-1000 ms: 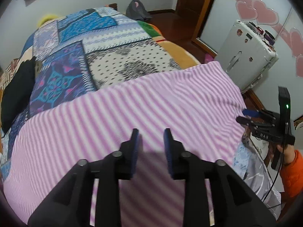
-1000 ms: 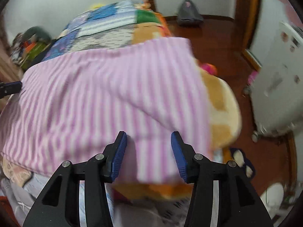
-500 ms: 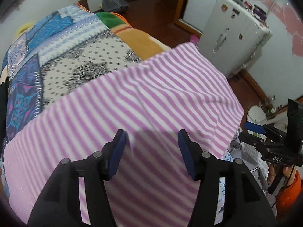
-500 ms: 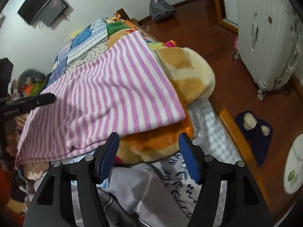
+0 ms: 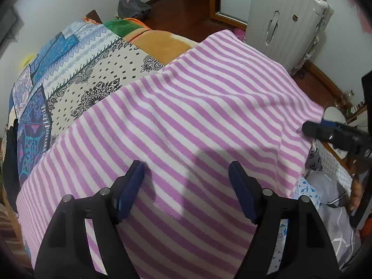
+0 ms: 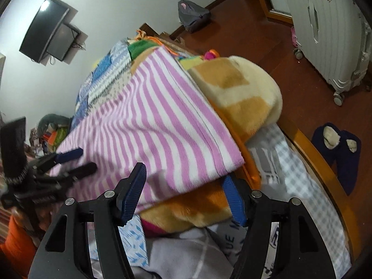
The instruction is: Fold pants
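Both grippers (image 5: 186,176) (image 6: 183,183) wider, back from folded striped pants (image 5: 197,116)

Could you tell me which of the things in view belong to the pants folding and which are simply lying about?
Belongs to the job:
striped pants
left gripper
right gripper

Just lying about:
patchwork quilt
orange plush blanket
white suitcase
slippers
grey bag

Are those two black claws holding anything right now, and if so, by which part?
Nothing is held. The left gripper is open above the striped pants, and the right gripper is open at their near corner.
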The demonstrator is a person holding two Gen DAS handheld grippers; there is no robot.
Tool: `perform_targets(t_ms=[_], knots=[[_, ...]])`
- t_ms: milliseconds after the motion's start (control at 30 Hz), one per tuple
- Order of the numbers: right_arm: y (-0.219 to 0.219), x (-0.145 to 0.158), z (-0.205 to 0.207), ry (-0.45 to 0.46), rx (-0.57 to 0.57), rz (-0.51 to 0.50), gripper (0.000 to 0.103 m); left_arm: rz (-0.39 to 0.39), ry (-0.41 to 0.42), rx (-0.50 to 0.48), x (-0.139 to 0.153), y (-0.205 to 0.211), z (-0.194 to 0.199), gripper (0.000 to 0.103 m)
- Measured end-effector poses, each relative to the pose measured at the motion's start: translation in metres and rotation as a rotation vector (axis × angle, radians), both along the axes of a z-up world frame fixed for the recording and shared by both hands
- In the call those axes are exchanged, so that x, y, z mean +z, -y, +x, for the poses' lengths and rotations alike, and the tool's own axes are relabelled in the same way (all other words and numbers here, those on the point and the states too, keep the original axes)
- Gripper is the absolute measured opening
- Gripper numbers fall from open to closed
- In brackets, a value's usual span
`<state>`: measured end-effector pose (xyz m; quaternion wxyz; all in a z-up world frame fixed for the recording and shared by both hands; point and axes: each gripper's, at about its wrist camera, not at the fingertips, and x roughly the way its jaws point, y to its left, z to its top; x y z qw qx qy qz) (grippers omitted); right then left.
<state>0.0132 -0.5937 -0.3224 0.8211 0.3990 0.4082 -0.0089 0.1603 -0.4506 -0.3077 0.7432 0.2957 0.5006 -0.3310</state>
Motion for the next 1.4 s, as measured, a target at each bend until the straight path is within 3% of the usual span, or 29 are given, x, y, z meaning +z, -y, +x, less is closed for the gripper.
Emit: perform_targets(t_ms=[233,333,667,867,933,1000,1200,1400], knots=[[-0.01,0.025,0.004,0.116,0.027,-0.049,0.064,0.008,0.014,-0.013,-0.003,0.003,-0.003,0.082],[-0.013,0.017,0.013,0.083,0.032,-0.065,0.064,0.008,0.017,-0.013,-0.004,0.003,-0.004,0.082],[-0.011,-0.009,0.009,0.01,0.034,0.016,0.064,0.009,0.026,-0.022,-0.005,0.004,-0.005,0.084],[-0.013,-0.012,0.018,0.013,0.039,0.023,0.064,0.004,0.024,-0.021,-0.006,0.003,-0.005,0.084],[-0.014,-0.003,0.022,0.04,0.03,-0.021,0.055,0.004,0.024,-0.021,-0.006,0.004,-0.005,0.084],[-0.016,0.004,0.027,0.048,0.052,-0.084,0.028,0.003,0.023,-0.022,-0.006,0.004,-0.005,0.084],[-0.012,0.001,0.037,0.057,0.072,-0.061,0.012,-0.007,0.018,-0.02,-0.005,0.003,-0.005,0.084],[-0.014,0.03,0.029,0.123,0.062,-0.077,0.01,-0.041,-0.004,-0.005,0.0,-0.001,-0.001,0.084]])
